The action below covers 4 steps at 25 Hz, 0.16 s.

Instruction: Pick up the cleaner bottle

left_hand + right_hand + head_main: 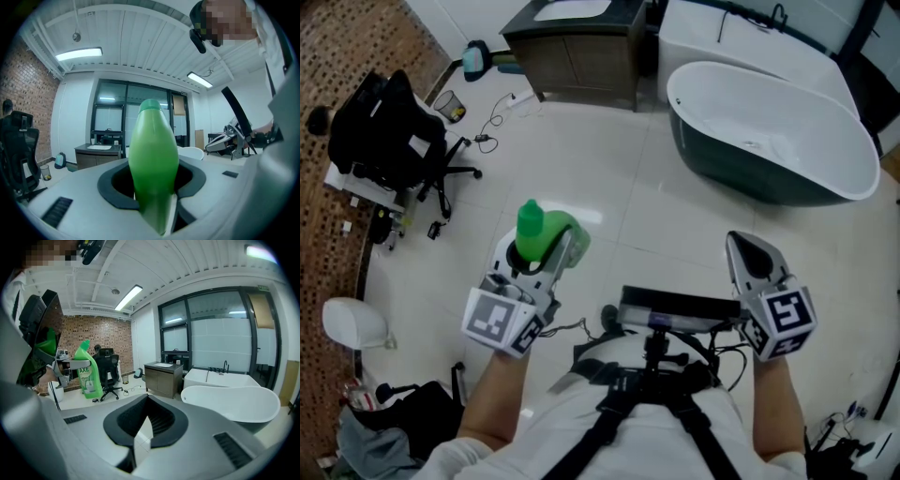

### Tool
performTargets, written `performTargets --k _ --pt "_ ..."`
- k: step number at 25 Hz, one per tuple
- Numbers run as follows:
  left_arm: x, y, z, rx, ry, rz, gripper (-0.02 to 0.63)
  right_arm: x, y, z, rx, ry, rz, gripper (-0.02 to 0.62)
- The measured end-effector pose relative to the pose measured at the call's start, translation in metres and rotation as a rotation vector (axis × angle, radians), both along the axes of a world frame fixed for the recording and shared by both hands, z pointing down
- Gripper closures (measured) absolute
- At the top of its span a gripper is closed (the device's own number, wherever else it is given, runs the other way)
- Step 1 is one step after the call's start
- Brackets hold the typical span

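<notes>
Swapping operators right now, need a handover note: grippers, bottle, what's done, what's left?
Left gripper: shut on the green cleaner bottle, which is upright and clear of the tiled floor.
Right gripper: shut, empty, apart from the bottle.
Done: the pick-up looks complete.
Left: probably only holding the grip steady. The white bathtub lies ahead to the right.

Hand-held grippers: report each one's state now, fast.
Left hand-held gripper: shut on the green plastic cleaner bottle.
Right hand-held gripper: shut, holding nothing.
</notes>
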<state>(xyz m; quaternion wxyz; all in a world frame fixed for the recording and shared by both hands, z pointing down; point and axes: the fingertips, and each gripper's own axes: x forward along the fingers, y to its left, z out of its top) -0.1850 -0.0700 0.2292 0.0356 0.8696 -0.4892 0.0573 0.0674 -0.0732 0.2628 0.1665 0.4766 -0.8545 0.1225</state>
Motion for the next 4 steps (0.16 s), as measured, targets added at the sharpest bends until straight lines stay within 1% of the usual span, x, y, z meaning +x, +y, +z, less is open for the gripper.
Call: performTargets --k 4 --pt "-0.0075 -0.0002 -0.0053 0.01 -0.009 -0.003 0.442 -0.0099 -0.0002 -0.0013 -0.017 0.009 -0.005 0.595"
